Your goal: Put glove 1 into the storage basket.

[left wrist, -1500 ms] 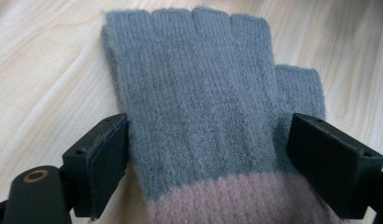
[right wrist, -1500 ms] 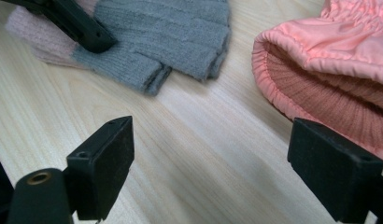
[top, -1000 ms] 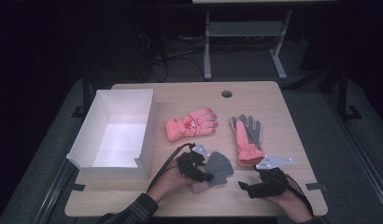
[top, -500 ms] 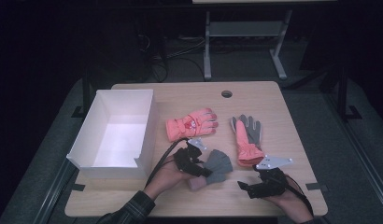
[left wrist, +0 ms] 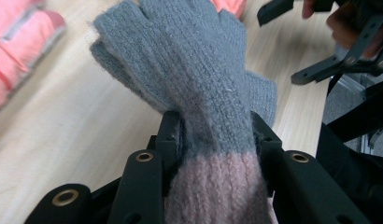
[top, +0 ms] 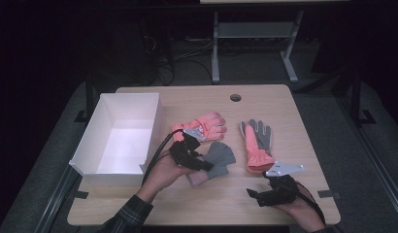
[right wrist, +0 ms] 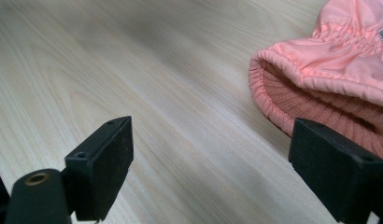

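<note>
From the high view, my left gripper [top: 199,162] is holding the grey knit glove [top: 220,158] near the middle of the desk [top: 284,104], just right of the white box [top: 107,167]. My right gripper [top: 265,194] is resting at the near right, close to the cuff of the coral-and-grey glove [top: 257,145].

In the left gripper view, my jaws, having just been closing, are pinching the grey knit glove [left wrist: 203,84] where grey meets pink.

In the right gripper view, my jaws are standing wide apart and gripping nothing, the coral-and-grey glove [right wrist: 339,65] lying just beyond the right jaw.

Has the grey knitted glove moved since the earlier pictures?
Yes. The grey knitted glove, held in the left tongs, has risen off the table and shifted slightly toward the white box.
</note>
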### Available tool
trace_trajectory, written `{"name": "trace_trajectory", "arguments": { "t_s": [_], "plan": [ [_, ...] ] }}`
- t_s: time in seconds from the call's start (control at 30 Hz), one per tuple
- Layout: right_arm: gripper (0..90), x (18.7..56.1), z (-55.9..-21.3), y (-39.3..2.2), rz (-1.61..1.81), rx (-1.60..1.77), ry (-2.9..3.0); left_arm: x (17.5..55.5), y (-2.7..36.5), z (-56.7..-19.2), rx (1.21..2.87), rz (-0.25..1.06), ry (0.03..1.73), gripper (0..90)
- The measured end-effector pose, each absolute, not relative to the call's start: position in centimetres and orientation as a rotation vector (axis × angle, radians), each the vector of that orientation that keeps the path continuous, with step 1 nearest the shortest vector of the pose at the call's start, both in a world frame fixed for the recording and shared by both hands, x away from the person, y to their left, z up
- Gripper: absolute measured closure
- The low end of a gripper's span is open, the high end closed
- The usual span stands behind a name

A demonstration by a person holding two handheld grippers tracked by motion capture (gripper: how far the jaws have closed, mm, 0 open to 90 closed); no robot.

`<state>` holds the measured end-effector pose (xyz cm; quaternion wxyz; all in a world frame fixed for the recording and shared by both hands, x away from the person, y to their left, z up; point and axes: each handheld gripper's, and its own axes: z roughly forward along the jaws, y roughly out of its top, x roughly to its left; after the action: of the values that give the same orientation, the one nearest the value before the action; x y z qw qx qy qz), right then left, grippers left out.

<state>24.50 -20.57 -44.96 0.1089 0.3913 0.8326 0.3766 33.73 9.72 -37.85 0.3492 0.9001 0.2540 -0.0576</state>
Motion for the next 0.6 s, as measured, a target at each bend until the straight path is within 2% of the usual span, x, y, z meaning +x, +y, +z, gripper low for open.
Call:
{"name": "trace_trajectory", "arguments": {
  "t_s": [0.4, 0.6],
  "plan": [
    [13.9, 24.6, -45.2, -20.4, 1.100, 1.149, 2.461, 34.8, 12.5, -33.9, 2.270, -0.080, 0.704, 63.8],
    [13.9, 24.6, -45.2, -20.4, 1.105, 1.145, 2.462, 35.1, 15.2, -32.2, 2.209, -0.018, 0.733, 63.8]
  ]
}}
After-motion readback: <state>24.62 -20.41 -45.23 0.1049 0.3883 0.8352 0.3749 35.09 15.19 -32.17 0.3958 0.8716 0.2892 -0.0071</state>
